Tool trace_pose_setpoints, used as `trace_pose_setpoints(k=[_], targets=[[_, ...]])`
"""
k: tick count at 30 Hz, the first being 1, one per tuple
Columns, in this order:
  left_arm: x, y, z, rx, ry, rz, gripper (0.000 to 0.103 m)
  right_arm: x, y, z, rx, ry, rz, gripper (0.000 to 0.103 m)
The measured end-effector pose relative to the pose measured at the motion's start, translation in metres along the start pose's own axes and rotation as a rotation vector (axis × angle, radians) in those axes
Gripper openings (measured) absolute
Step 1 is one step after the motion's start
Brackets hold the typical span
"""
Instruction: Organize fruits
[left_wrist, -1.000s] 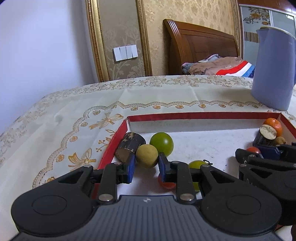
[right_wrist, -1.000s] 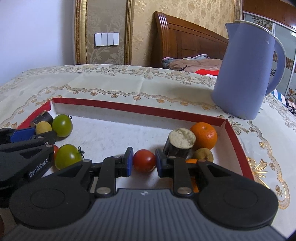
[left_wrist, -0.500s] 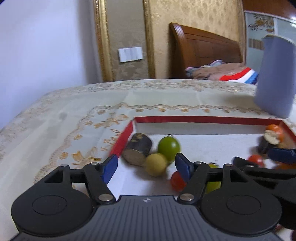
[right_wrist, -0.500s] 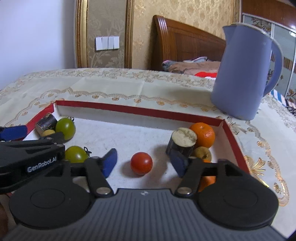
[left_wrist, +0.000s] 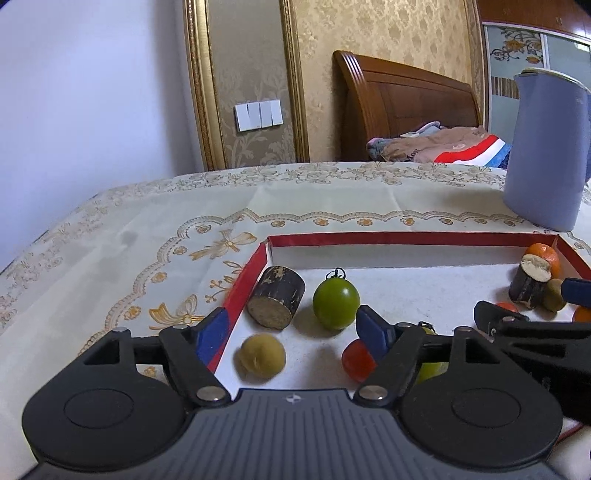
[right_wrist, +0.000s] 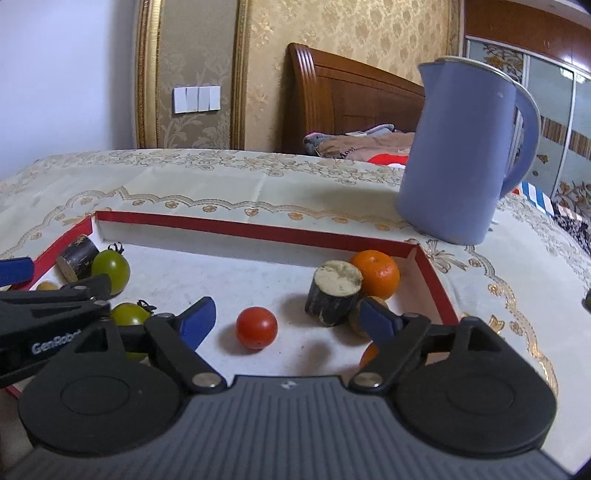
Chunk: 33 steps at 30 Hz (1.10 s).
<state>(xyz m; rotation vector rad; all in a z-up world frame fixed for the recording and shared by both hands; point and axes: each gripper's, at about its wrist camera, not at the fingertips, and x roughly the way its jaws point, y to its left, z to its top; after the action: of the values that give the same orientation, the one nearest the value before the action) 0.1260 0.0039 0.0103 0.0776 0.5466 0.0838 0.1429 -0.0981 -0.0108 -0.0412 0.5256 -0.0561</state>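
A red-rimmed white tray (left_wrist: 406, 238) (right_wrist: 240, 229) holds the fruit. In the left wrist view my left gripper (left_wrist: 291, 334) is open and empty above a small yellow fruit (left_wrist: 262, 356), with a dark cut cylinder (left_wrist: 277, 297), a green tomato (left_wrist: 336, 302) and a red tomato (left_wrist: 356, 360) beside it. In the right wrist view my right gripper (right_wrist: 288, 323) is open and empty, with a red tomato (right_wrist: 256, 328) lying free between its fingers. A second cut cylinder (right_wrist: 334, 291), an orange (right_wrist: 376, 273) and a brownish fruit (right_wrist: 354, 317) sit at the tray's right end.
A blue kettle (right_wrist: 461, 155) (left_wrist: 543, 147) stands on the patterned tablecloth (left_wrist: 129, 240) behind the tray's right corner. Another green tomato (right_wrist: 129, 314) lies by the left gripper's body. A wooden headboard and clothes are behind the table.
Both grippers have opened and pulled back a little. The left let go of the yellow fruit and the right let go of the red tomato, which now rest in the tray.
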Motion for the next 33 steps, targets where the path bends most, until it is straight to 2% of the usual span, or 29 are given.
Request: trace_pose_setpoints(k=[7,13,17,26,29,33], targets=[[-0.008,0.002,-0.003,0.004,-0.016,0.013,0.076,-0.004,0.0,-0.003,-0.007,-0.006,-0.004,0.09],[-0.02,0.015,-0.009,-0.046,-0.022,-0.005,0.077,-0.008,0.0,-0.004,-0.003,-0.013,-0.001,0.093],[-0.02,0.013,-0.01,-0.033,-0.018,0.001,0.077,-0.01,-0.001,-0.006,-0.004,-0.017,-0.008,0.096],[-0.041,0.025,-0.019,-0.055,-0.062,-0.011,0.078,-0.025,-0.016,-0.011,0.061,-0.04,0.01,0.099],[-0.039,0.027,-0.02,-0.061,-0.043,-0.02,0.079,-0.024,-0.018,-0.013,0.07,-0.021,0.012,0.099],[-0.045,0.031,-0.022,-0.074,-0.042,-0.036,0.079,-0.038,-0.02,-0.019,0.074,-0.04,0.026,0.099]])
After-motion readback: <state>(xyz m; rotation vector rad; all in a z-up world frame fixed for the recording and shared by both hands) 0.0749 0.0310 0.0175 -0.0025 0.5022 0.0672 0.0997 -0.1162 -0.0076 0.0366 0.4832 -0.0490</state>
